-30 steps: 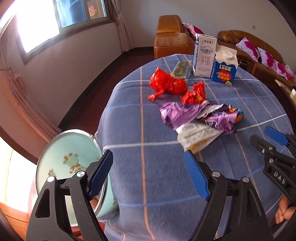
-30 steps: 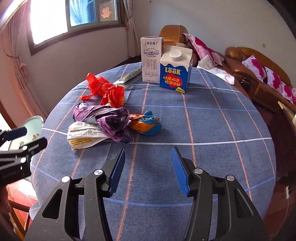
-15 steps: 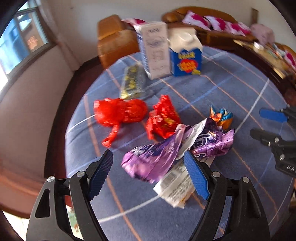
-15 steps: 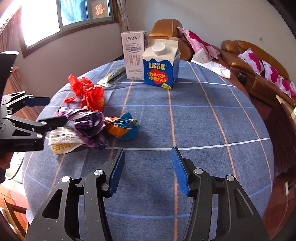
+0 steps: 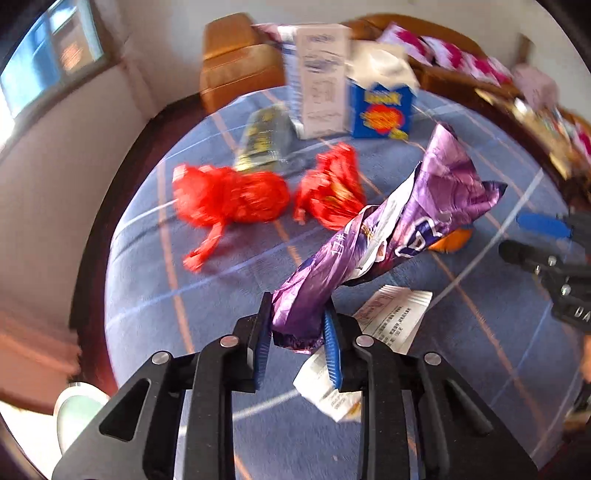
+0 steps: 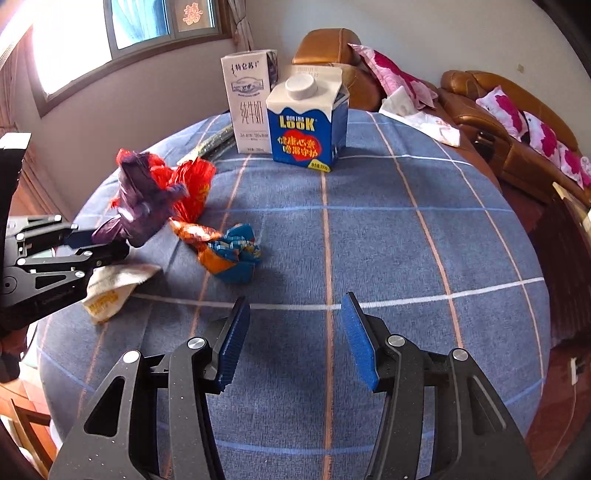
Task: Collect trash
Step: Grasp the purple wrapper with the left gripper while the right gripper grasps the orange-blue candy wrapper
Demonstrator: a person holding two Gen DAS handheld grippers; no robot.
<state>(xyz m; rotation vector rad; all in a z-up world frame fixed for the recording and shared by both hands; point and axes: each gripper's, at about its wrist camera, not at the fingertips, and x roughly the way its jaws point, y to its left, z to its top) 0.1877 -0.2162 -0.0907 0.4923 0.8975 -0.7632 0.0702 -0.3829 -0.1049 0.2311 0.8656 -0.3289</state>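
Round table under blue checked cloth (image 6: 406, 229); brown leather sofa (image 6: 517, 122) with pink floral cushions (image 6: 506, 110); window (image 6: 147, 22).

glossy crinkled purple foil wrapper (image 5: 388, 236), matt woven tablecloth (image 6: 388, 240), cardboard cartons (image 6: 306, 122).

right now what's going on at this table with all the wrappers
A person is clearing trash off a round table with a blue checked cloth, a gripper in each hand. The left gripper is closing on one end of a crumpled purple wrapper, which sticks up off the cloth. The right gripper hovers open and empty over bare cloth. On the table are two red wrappers, an orange-and-blue wrapper, a white wrapper and two cartons.
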